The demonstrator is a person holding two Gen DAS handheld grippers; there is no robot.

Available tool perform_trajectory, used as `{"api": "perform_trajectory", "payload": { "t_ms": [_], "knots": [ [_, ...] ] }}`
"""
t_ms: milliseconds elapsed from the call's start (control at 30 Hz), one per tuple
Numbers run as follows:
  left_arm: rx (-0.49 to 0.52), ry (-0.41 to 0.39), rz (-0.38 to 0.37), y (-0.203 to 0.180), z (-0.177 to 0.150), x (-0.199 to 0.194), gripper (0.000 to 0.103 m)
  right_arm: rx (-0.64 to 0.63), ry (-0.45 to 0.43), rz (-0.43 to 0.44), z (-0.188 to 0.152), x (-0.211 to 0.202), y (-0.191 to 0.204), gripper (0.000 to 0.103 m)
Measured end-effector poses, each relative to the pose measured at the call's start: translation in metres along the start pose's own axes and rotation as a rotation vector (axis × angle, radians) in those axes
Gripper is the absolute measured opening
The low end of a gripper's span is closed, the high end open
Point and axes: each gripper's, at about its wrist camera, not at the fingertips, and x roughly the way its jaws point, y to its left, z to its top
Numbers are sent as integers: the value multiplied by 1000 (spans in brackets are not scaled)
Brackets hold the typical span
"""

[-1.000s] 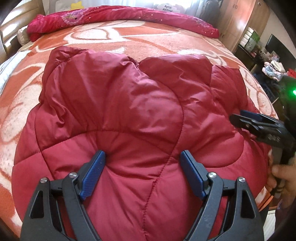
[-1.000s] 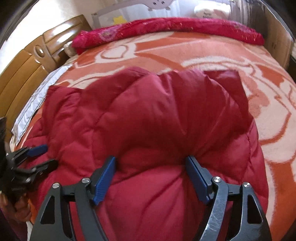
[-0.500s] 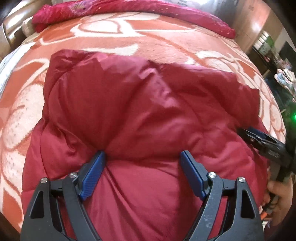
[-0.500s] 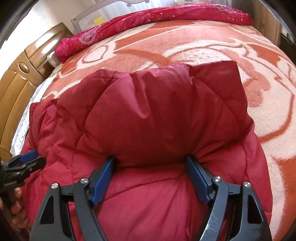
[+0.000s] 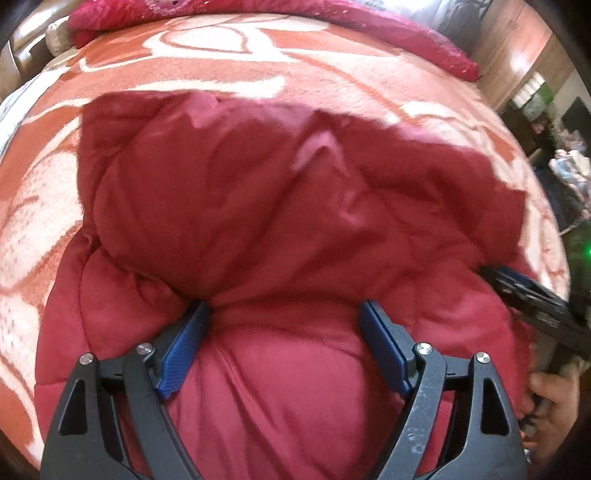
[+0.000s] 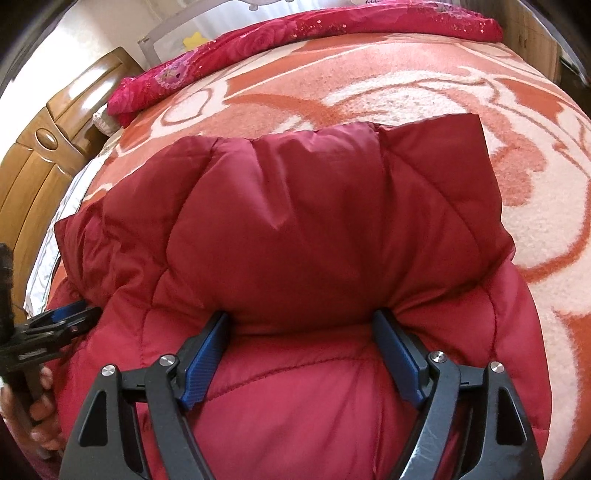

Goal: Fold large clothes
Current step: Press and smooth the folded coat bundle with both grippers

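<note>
Two claws press down on one red padded jacket [image 5: 280,229], which lies folded over on the bed, its upper half doubled toward the near edge on an orange-and-white blanket [image 5: 229,62]. At the left, the left gripper [image 5: 284,317] stands wide, its blue pads sunk into the puffy cloth with a fat bulge of jacket between them; whether the pads pinch that bulge or only rest against it I cannot tell. The jacket looks light, soft and springy, with a smooth shell that may slip, so it will likely puff back up once let go; the firmest hold is probably a stitched seam or the folded edge, not the slick middle of a panel. At the right, the right gripper [image 6: 301,321] is opening, the same kind of bulge sitting between its pads. Around it, a wooden headboard [image 6: 44,155] stands at the far left, a pink flowered quilt [image 6: 295,33] lies along the far side well apart, and nothing on the blanket blocks a further fold.
</note>
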Motion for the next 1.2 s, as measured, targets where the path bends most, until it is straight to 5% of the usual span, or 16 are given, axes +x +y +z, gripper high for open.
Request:
{"api": "perform_trajectory", "payload": {
  "t_ms": [367, 567, 933, 1200],
  "knots": [
    [31, -134, -142, 5, -68, -95, 84, -8, -14, -6, -3, -6, 4, 82],
    [27, -32, -100, 9, -84, -54, 84, -1, -58, -5, -6, -23, 8, 81],
    [33, -61, -91, 6, -87, -53, 84, -97, -133, -34, -85, -112, 29, 82],
    [51, -106, -29, -6, -97, -62, 84, -66, -66, -40, -117, -84, 9, 87]
  ]
}}
